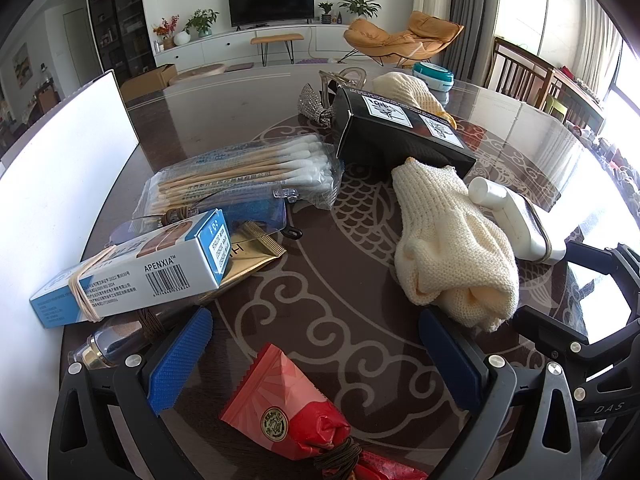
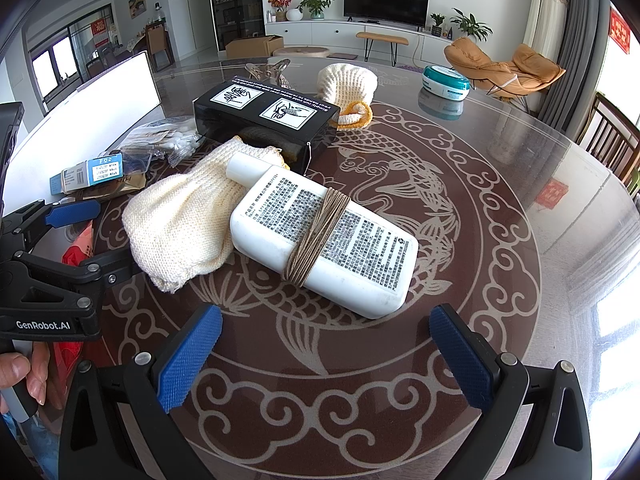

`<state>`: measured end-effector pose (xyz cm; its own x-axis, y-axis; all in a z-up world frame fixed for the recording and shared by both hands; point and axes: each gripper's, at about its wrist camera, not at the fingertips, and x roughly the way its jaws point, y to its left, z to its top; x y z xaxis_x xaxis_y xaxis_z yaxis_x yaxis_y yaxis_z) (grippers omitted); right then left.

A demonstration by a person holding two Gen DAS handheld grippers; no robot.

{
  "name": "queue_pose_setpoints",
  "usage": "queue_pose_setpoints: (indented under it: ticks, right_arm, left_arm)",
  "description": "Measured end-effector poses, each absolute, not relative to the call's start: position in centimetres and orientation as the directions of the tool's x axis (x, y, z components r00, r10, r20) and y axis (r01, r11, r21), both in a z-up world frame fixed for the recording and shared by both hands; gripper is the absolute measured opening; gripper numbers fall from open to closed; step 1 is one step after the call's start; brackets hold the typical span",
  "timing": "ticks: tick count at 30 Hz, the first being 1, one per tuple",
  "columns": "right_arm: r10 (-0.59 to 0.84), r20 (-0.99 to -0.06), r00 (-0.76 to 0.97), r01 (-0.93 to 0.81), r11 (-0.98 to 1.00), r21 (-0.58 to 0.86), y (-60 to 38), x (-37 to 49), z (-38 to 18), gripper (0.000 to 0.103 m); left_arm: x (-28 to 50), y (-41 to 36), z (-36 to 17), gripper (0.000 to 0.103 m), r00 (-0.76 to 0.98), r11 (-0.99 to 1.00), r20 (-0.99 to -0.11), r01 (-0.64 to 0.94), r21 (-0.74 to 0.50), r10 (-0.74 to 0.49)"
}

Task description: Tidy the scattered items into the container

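Observation:
My left gripper [image 1: 316, 344] is open low over the table, and a red packet [image 1: 292, 404] tied with brown cord lies between its fingers, near their base. A cream knitted glove [image 1: 448, 240] lies just ahead of its right finger. My right gripper [image 2: 326, 340] is open with nothing between its fingers. Just ahead of it lies a white bottle [image 2: 324, 236] wound with twine. The white container [image 1: 60, 184] stands at the left edge; only its wall shows. A blue-and-white box [image 1: 132, 268] lies beside that wall.
A cotton swab pack [image 1: 248, 168], glasses [image 1: 256, 212], a gold sachet [image 1: 248, 256] and a small glass bottle [image 1: 104, 344] crowd the left side. A black box [image 2: 268, 120], a second glove [image 2: 348, 84] and a teal jar [image 2: 446, 80] sit farther back. A hand [image 2: 24, 376] holds the left gripper.

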<state>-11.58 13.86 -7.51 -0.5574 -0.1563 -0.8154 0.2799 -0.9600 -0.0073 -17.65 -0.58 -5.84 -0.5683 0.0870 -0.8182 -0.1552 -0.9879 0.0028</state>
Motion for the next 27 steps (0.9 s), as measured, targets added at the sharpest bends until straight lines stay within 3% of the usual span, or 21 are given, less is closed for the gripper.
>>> queue_pose_setpoints:
  ticks: [27]
  right_arm:
    - [-0.156, -0.815, -0.557, 0.280, -0.960, -0.007, 13.85, -11.52, -7.50, 0.103]
  left_arm:
    - [-17.93, -0.80, -5.72, 0.103, -0.569, -0.989, -0.818, -0.151, 0.004, 0.084]
